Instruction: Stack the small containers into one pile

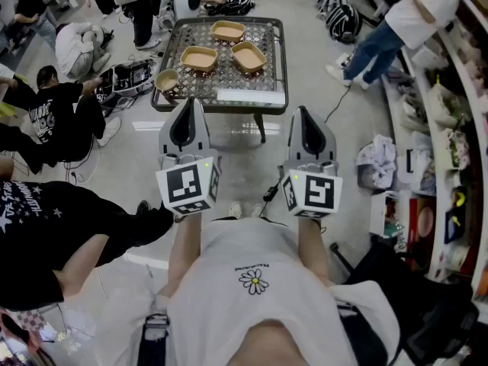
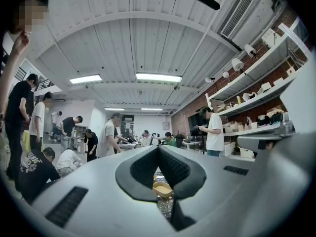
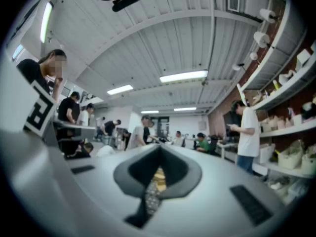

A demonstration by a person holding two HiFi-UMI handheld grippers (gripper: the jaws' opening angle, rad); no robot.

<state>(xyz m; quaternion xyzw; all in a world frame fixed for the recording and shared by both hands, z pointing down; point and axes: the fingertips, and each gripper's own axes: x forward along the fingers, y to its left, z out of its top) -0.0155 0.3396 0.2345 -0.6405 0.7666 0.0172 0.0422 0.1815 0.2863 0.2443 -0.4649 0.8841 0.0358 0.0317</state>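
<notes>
Three square tan containers [image 1: 228, 30] [image 1: 199, 58] [image 1: 249, 56] sit apart on a mesh-topped table [image 1: 263, 90] ahead of me. A small round tan cup [image 1: 167, 80] stands at the table's front left corner. My left gripper [image 1: 190, 102] and right gripper [image 1: 303, 111] are held level side by side, short of the table, both shut with nothing in them. In the left gripper view, a tan container [image 2: 163, 188] shows through the gap under the shut left gripper [image 2: 158, 149]. The right gripper view shows the right gripper [image 3: 159, 149] shut, with tan containers [image 3: 159, 177] blurred beyond it.
A white strip [image 1: 240, 94] lies along the table's front edge. People sit and crouch on the floor at the left [image 1: 53, 113], and one stands close at my left [image 1: 76, 235]. Another person [image 1: 404, 21] stands by the shelves [image 1: 450, 128] on the right. Bags [image 1: 339, 10] lie behind the table.
</notes>
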